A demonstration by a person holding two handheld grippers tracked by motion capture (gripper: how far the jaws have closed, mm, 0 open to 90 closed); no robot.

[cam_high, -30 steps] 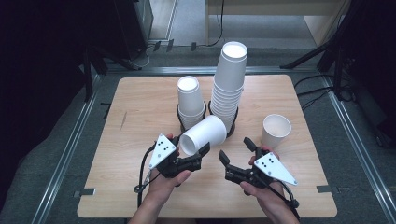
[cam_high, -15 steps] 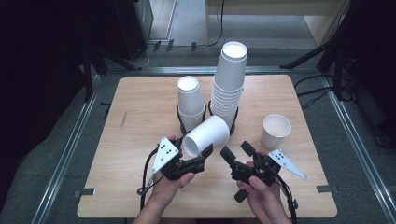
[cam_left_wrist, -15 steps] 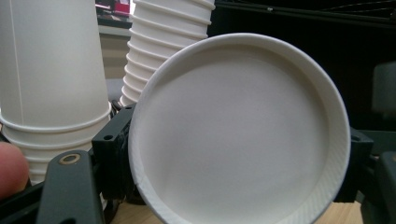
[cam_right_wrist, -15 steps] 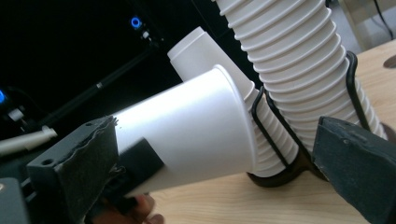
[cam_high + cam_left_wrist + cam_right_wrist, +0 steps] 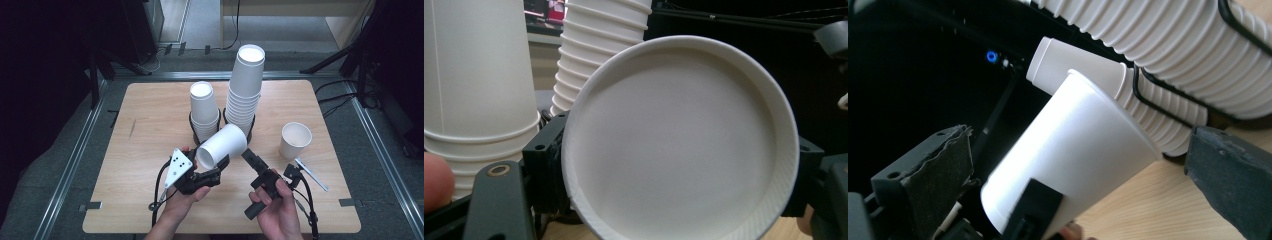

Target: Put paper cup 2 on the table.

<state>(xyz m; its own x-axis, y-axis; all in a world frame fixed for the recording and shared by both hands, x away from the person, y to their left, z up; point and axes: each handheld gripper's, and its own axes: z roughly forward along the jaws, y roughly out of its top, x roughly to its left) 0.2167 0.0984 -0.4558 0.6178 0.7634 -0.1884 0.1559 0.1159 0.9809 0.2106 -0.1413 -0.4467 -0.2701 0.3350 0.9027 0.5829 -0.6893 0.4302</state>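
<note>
While your left gripper (image 5: pixel 212 172) clamps a paper cup (image 5: pixel 221 146) near its rim, the cup lies tilted on its side above the table (image 5: pixel 150 120), mouth toward you, base pointing at the two stacks. Jaws pressed on either side of the rim (image 5: pixel 574 200); the left gripper view looks straight into the cup's empty inside.

Your right gripper (image 5: pixel 255 167) sits just right of the cup, jaws spread wide, having just been opening. In the right gripper view the cup (image 5: pixel 1073 165) lies between the two black jaws, neither pad touching it.

Short stack (image 5: pixel 204 112) and tall stack (image 5: pixel 245 92) stand upside down in black wire rings at mid-table, just beyond the held cup. The cup's base is near the foot of the tall stack; cannot tell if it touches.

Single cup (image 5: pixel 295 141) stands upright, mouth up, well to the right, apart from both grippers.

Both your hands come in from the near edge, cables trailing behind.
</note>
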